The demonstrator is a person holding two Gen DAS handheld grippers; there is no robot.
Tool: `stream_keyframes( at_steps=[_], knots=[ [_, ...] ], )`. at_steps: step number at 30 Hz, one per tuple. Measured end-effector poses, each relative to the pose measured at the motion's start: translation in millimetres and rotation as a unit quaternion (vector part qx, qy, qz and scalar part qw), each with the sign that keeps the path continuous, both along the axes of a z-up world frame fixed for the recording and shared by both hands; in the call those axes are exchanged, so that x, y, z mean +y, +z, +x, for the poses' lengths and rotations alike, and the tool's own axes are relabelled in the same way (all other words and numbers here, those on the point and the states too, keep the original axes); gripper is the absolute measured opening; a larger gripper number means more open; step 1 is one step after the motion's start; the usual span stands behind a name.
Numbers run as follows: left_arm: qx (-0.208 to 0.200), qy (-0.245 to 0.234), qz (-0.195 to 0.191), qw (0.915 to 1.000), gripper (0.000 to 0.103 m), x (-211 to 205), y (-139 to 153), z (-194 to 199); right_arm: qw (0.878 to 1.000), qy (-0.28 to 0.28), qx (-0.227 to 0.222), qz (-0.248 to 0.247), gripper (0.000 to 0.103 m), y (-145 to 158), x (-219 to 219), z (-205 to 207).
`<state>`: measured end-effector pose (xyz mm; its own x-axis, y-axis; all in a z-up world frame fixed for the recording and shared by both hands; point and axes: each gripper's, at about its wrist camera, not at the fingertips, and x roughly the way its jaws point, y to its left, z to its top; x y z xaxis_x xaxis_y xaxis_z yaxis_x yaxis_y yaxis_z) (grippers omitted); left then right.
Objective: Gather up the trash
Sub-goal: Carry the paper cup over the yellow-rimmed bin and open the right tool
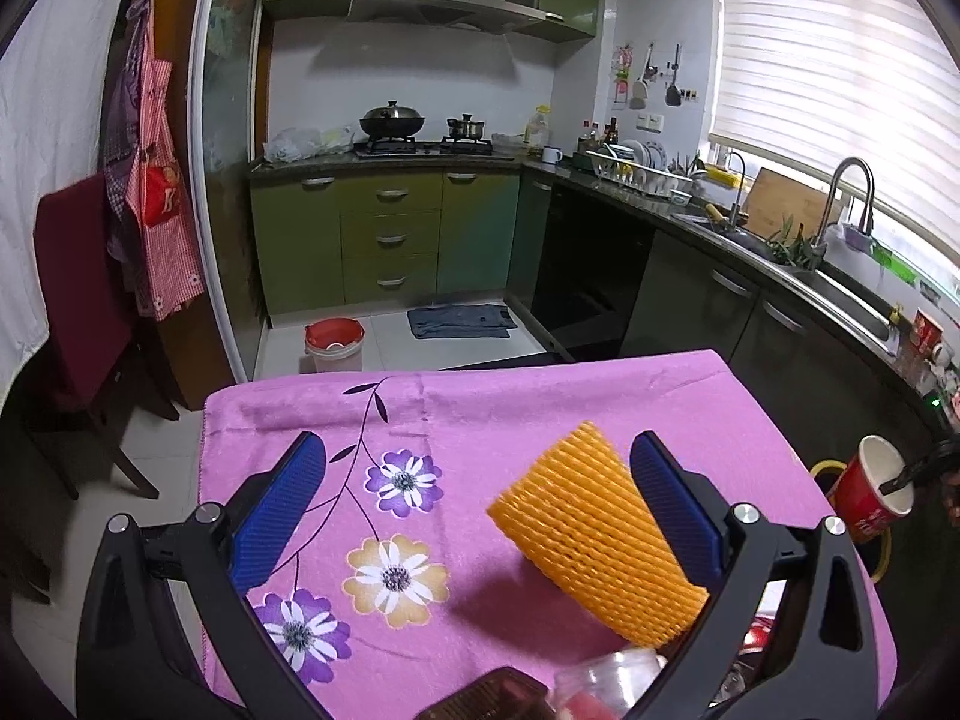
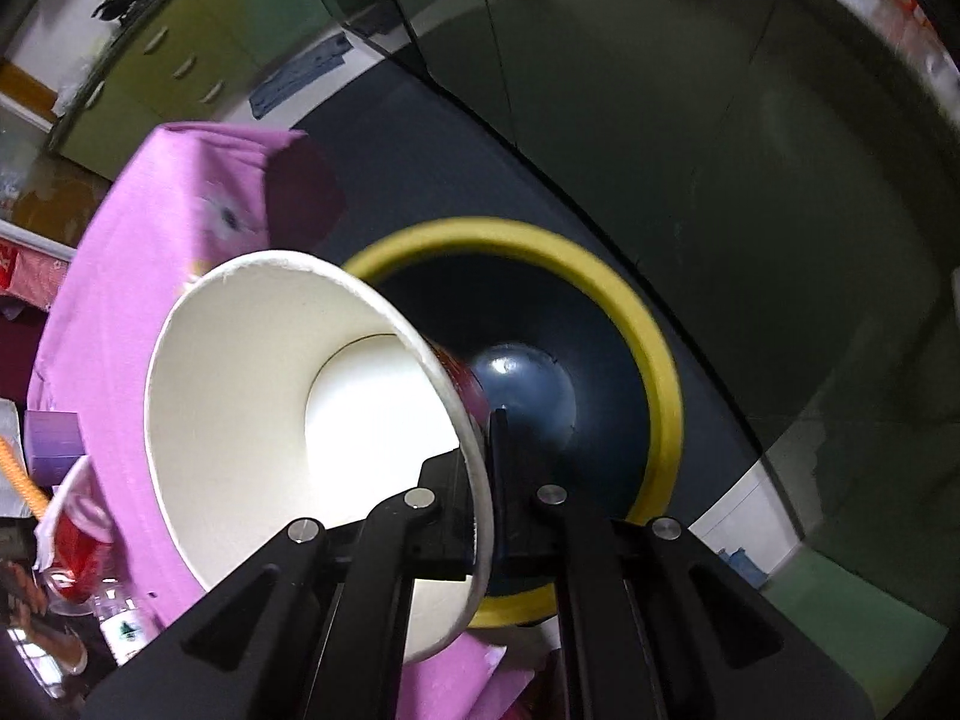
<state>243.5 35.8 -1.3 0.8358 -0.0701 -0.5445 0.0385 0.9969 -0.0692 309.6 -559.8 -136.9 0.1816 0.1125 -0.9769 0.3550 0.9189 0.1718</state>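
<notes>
Colours and patterns. The surface's cloth [image 1: 540, 408] was pink-purple, printed with purple and orange white-centred flowers on thin dark stems. The foam net sleeve [image 1: 594, 534] was orange with a ribbed mesh pattern. The paper cup [image 2: 270, 420] was white inside and red outside with white markings. The bin [image 2: 654, 360] was dark blue-black with a yellow rim. The left hand-held gripper [image 1: 480, 504] was black with blue ridged pads [image 1: 282, 504]. The kitchen cabinets [image 1: 390, 234] were olive green; the bucket [image 1: 333, 343] was white with a red liner.
</notes>
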Motion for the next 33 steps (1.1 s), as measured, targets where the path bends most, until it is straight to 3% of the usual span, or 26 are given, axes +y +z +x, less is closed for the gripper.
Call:
stream_keyframes(
  at_steps=[5, 9, 17, 22, 26, 28, 33],
  knots=[
    [0.012, -0.011, 0.008, 0.9998, 0.097, -12.7, 3.6, -11.3, 1.000, -0.008, 0.006, 0.002, 0.017, -31.7, -11.7, -1.0],
    [0.024, -0.028, 0.016, 0.9992, 0.097, -23.3, 4.8, -17.6, 1.000, -0.007, 0.002, 0.009, 0.018, -42.7, -9.9, 12.3],
    [0.060, -0.100, 0.040, 0.9924, 0.097, -53.4, 0.4, -24.7, 0.999, 0.017, -0.028, 0.022, 0.018, -25.8, 11.1, 6.2],
    [0.093, -0.163, 0.040, 0.9815, 0.097, -71.0, -2.2, -23.9, 0.999, 0.031, -0.034, 0.020, 0.018, -21.3, 27.2, 9.6],
    [0.120, -0.142, 0.029, 0.9822, 0.097, -65.0, -10.8, -2.2, 0.998, 0.041, -0.034, 0.023, 0.018, -20.0, 35.1, 8.5],
    [0.155, -0.111, 0.007, 0.9816, 0.097, -56.4, -21.4, 17.8, 0.998, 0.045, -0.033, 0.021, 0.018, -19.7, 38.6, 8.0],
    [0.226, -0.075, -0.030, 0.9708, 0.097, -47.1, -43.6, 41.0, 0.998, 0.056, -0.032, 0.025, 0.018, -20.6, 44.8, 5.4]
  ],
)
